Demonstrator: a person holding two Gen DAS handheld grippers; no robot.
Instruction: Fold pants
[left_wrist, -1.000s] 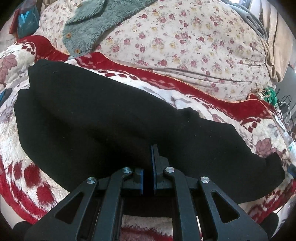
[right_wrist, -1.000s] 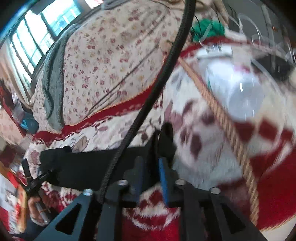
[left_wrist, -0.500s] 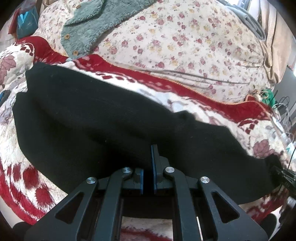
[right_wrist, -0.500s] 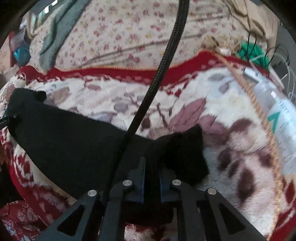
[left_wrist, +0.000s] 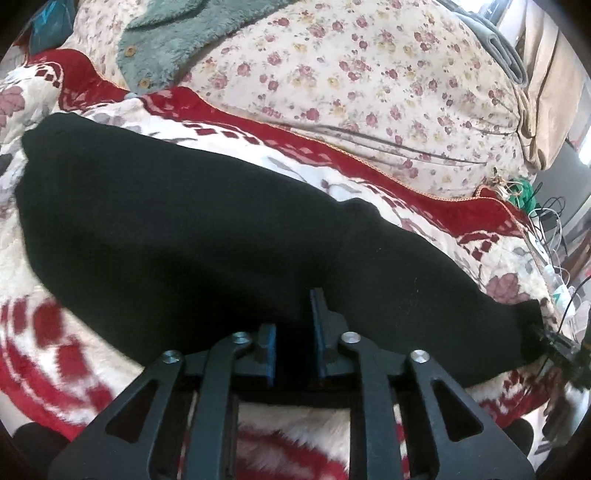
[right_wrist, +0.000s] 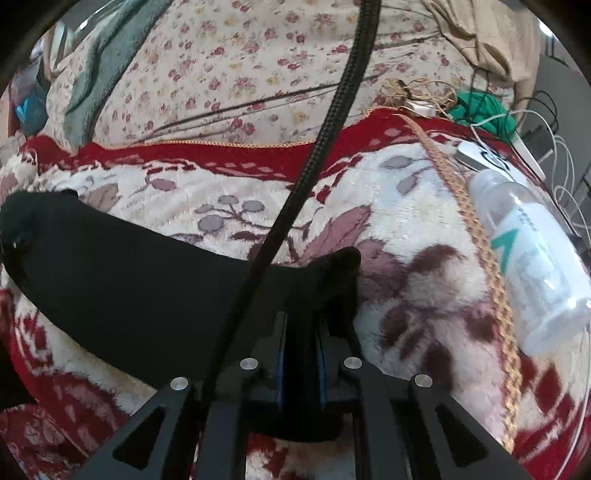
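The black pants (left_wrist: 207, 236) lie stretched across a red and cream floral blanket (left_wrist: 33, 354). My left gripper (left_wrist: 293, 328) sits at the pants' near edge, jaws a little apart, with black cloth lying between the blue pads. In the right wrist view the pants (right_wrist: 122, 295) run off to the left. My right gripper (right_wrist: 301, 332) is shut on the pants' right end, and a tuft of cloth sticks up past the fingertips. The right gripper also shows small in the left wrist view (left_wrist: 557, 341), at the pants' far right corner.
A floral quilt (left_wrist: 369, 74) is heaped behind the blanket with a teal fleece garment (left_wrist: 173, 33) on it. A clear plastic bottle (right_wrist: 528, 254), white cables (right_wrist: 561, 155) and a green bundle (right_wrist: 480, 107) lie at the right. A black braided cable (right_wrist: 325, 133) crosses the right wrist view.
My left gripper's jaws have parted slightly from fully shut. My right gripper swung left and down to lay the pants' end on the blanket. The pants now lie flatter and longer.
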